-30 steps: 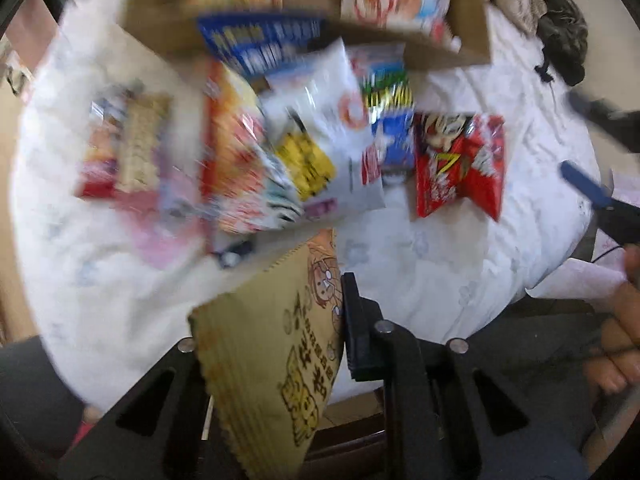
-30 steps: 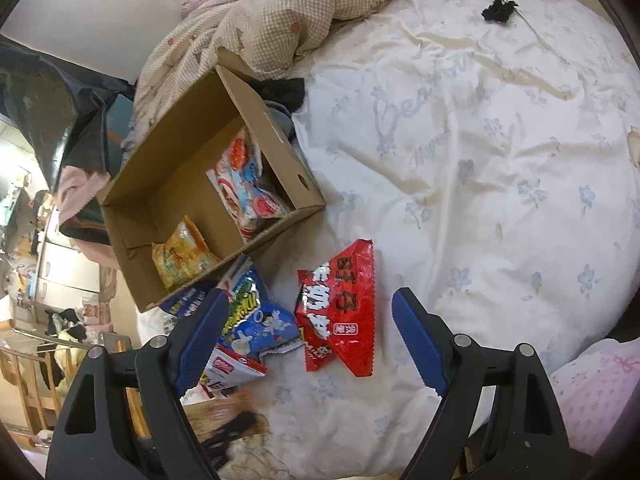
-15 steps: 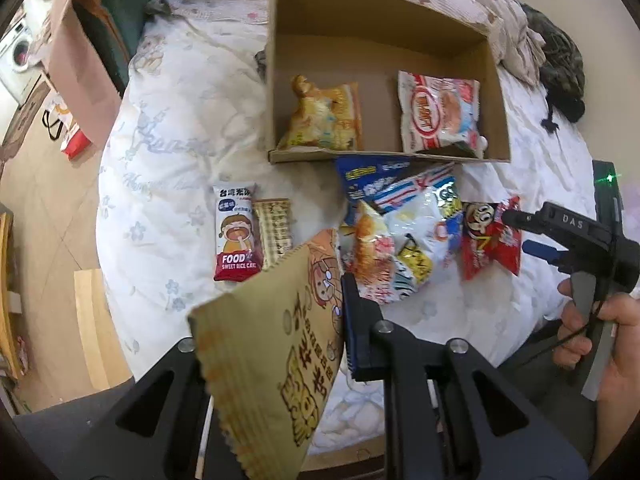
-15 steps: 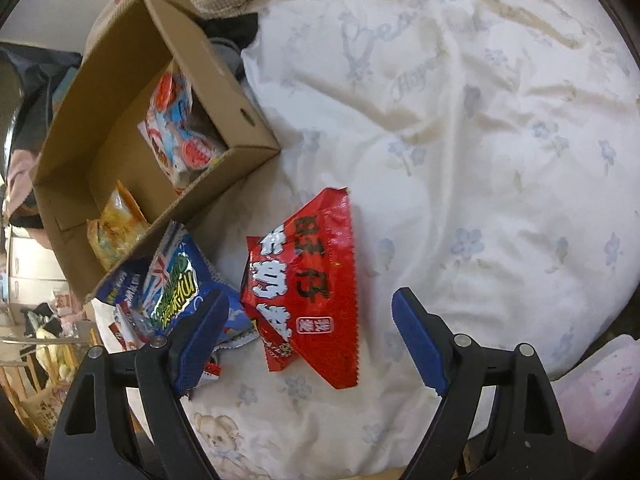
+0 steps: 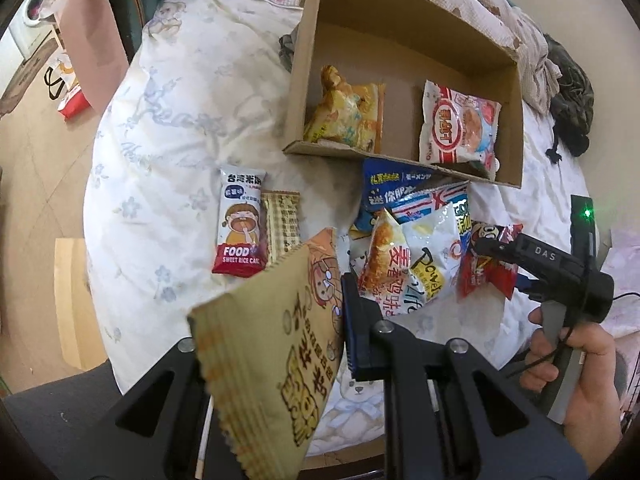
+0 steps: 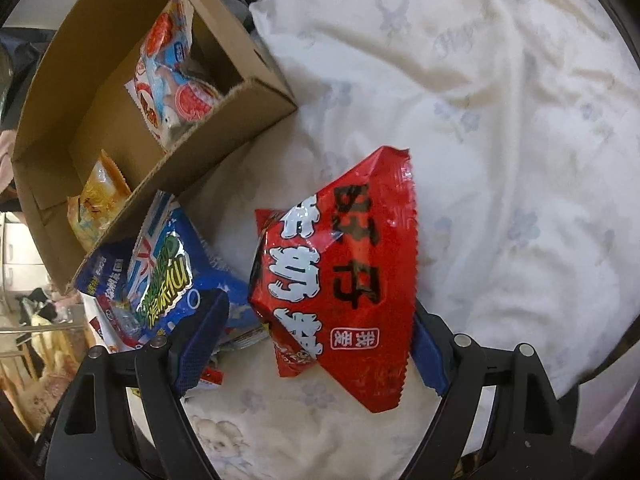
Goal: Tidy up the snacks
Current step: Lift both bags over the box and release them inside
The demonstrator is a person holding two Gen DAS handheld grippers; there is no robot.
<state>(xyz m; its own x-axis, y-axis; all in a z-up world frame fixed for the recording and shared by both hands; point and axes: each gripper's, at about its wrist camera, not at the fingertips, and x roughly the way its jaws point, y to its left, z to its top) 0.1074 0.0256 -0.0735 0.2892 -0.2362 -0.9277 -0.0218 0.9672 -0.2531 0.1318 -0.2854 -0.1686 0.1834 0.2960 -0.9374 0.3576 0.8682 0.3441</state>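
A white bed (image 5: 168, 128) holds an open cardboard box (image 5: 516, 120) with two snack packs already inside. Loose snacks lie in a heap just in front of the box, and two more sit apart to its left.

The left gripper (image 5: 320, 340) is clamped on a tan bag (image 5: 280, 360), held upright above the near edge of the bed, the same grip as a second ago. Its view has steadied and pulled back, so the whole box now shows ahead.

The right gripper (image 6: 316, 344) has dropped much closer to the red bag (image 6: 344, 280) over the last second. Its fingers (image 6: 200, 332) are spread wide on either side of the bag, not yet closed.

Likely next: the right closes on the red bag while the tan bag goes to the box
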